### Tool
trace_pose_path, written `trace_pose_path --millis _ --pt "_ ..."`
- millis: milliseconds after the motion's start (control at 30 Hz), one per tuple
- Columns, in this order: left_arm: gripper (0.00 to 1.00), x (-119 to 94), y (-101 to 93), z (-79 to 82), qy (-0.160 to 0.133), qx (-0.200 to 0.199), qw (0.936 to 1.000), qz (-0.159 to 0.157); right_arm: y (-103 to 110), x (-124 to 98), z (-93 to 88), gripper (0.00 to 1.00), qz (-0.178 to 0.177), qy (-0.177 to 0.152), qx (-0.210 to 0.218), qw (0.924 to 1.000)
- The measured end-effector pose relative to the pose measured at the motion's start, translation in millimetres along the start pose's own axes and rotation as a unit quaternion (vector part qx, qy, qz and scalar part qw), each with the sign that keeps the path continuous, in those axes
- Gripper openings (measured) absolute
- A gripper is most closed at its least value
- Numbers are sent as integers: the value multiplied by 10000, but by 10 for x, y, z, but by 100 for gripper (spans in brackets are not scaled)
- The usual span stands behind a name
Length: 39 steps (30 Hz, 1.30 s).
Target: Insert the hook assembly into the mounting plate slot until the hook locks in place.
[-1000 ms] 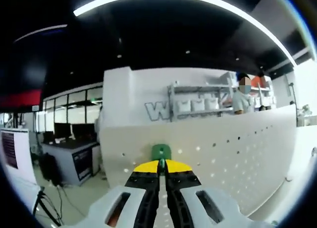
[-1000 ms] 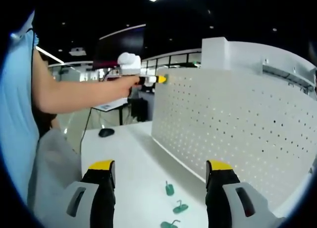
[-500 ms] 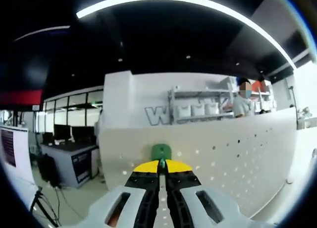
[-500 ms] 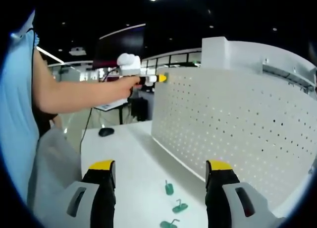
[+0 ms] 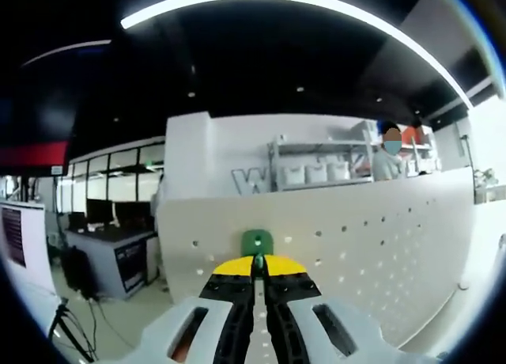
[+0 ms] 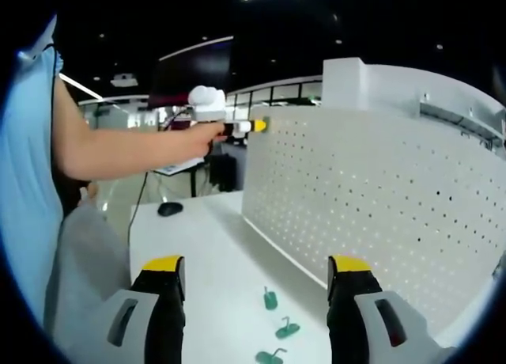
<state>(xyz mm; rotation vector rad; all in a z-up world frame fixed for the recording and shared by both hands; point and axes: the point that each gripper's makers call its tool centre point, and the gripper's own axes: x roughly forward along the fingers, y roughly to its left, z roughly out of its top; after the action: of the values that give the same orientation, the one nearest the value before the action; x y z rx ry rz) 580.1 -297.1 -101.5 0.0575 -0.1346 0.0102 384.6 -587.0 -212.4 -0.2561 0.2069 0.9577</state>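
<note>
The left gripper (image 5: 254,271) pinches the green hook (image 5: 257,241) between pressed-together jaws, directly ahead at the top corner of the pegboard plate (image 5: 379,245). The right gripper (image 6: 254,278), jaws spread and empty, hovers over the counter (image 6: 205,269) near three spare hooks (image 6: 278,329)

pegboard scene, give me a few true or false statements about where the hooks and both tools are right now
1. The left tool is shut on a green hook. True.
2. The right tool holds a hook. False: its jaws stand wide apart with nothing between them.
3. Three spare hooks lie on the white table. True.
4. The left tool is at the pegboard's bottom edge. False: in the right gripper view it is at the top corner.
</note>
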Motion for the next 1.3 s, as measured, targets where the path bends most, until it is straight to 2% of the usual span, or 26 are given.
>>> trace_pose_path --millis 600,1100,1300 --pt "2 32 1 -90 92 147 9998 -21 -5 11 -24 74 -38 50 4 10000" --pt "4 27 -6 -85 110 373 9992 -124 -13 17 -27 74 -31 47 12 10000" --pt "8 -8 -33 -89 143 373 9991 -170 -16 14 -27 74 -34 40 5 10000"
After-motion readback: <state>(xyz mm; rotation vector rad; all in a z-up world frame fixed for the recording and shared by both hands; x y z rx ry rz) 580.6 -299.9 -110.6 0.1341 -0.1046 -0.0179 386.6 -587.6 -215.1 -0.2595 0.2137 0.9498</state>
